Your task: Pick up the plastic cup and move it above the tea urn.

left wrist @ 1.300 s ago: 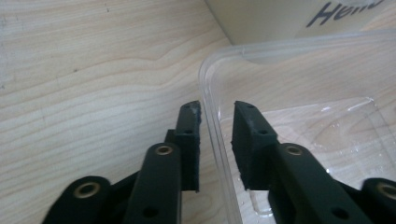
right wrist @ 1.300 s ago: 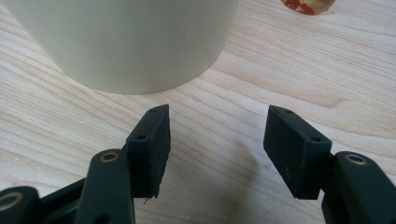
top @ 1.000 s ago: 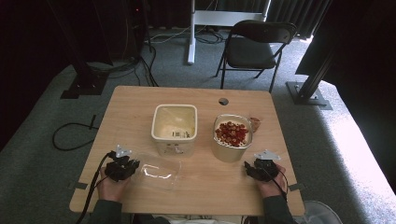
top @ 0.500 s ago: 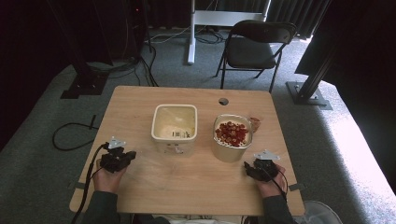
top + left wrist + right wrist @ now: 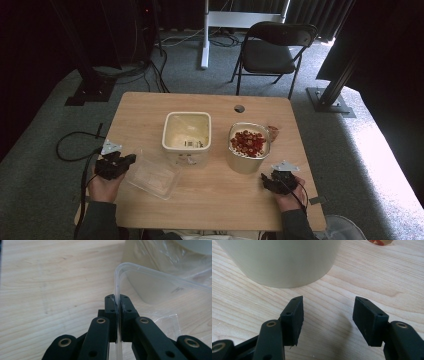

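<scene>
Our left claw (image 5: 131,159) pinches the clear lid's (image 5: 152,177) rim; the square tub (image 5: 186,136) lies ahead-right, probably its target. Right claw (image 5: 327,320) rests spread, empty.

Round tub of red pieces (image 5: 248,144) on table (image 5: 225,200); folding chair (image 5: 272,50) beyond.

Left gripper (image 5: 131,160) jaws clamped tight, at the table's left edge; right gripper (image 5: 265,180) jaws parted, near the front-right corner.
</scene>
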### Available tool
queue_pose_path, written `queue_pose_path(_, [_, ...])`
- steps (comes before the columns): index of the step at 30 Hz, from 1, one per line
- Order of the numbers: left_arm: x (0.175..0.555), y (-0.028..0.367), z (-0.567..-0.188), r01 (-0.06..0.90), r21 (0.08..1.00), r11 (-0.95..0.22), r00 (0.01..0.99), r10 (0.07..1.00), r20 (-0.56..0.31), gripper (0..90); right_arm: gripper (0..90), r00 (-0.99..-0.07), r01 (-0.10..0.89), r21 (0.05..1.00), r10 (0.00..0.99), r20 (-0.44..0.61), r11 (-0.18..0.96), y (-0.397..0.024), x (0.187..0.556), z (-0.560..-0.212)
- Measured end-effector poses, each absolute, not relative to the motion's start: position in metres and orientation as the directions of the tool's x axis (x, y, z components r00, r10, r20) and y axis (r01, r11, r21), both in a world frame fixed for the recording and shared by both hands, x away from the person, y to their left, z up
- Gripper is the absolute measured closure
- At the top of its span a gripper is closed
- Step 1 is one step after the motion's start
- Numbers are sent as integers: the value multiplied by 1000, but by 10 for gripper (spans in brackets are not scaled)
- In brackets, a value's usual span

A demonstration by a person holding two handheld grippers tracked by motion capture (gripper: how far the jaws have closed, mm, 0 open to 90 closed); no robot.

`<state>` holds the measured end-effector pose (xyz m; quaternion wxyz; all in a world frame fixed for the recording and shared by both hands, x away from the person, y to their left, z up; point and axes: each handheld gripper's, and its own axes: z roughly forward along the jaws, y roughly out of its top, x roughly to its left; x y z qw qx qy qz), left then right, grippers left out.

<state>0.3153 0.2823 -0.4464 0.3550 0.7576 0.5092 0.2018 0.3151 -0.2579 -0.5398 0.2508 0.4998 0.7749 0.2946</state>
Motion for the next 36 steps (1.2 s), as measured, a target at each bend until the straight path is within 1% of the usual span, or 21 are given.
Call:
queue_pose_path(6, [317,290,-433,614,758,-220,392,918,-52,877,414,-377,629,705,921,-95,329,-257,315,-540])
queue_pose_path(10, [319,295,-424,602,769,-216,405,912,-61,877,414,-376,629,705,922,-94,329,-257,316,-541])
queue_pose_path(16, [319,296,-410,587,777,-228,412,910,-44,877,414,-375,630,705,923,-91,326,-257,316,-541])
queue_pose_path(26, [318,301,-394,571,794,-210,420,906,-62,877,414,-375,630,705,923,-92,326,-257,316,-541])
queue_pose_path(33, [324,297,-376,549,810,-205,432,900,-64,877,414,-374,629,706,923,-92,326,-257,316,-541])
queue_pose_path(36, [327,292,-368,540,812,-222,439,897,-47,876,415,-374,629,706,923,-92,326,-257,316,-541])
